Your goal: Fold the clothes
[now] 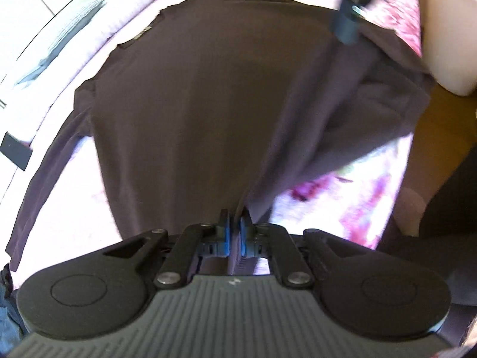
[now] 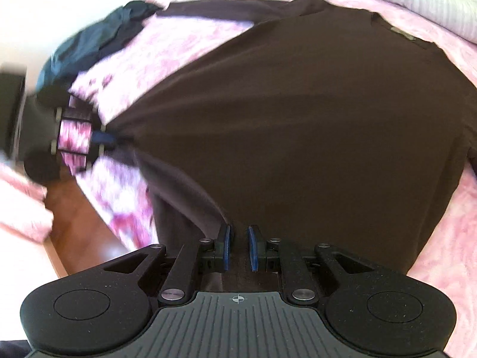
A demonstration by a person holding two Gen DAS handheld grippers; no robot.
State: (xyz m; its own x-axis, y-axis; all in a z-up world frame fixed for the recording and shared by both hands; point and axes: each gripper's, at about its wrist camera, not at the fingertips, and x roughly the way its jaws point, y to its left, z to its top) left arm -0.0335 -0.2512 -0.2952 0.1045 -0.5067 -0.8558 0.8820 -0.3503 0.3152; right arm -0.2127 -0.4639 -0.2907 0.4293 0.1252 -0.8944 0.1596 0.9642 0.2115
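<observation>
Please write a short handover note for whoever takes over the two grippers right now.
Left gripper: shut on the brown long-sleeved shirt, pinching its edge.
Right gripper: shut on the shirt's edge at another spot.
The shirt lies mostly flat on the pink floral bedspread; a dark blue garment sits bunched beside it.
Done: both grips taken, one side lifted and creased.
Left: carry the held edge across the body, fold the far sleeve, then fold again.

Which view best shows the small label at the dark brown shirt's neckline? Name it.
The right wrist view: the small label lies sharp at the dark brown shirt collar. In the left wrist view the label is smaller, blurred and near the picture's edge.
</observation>
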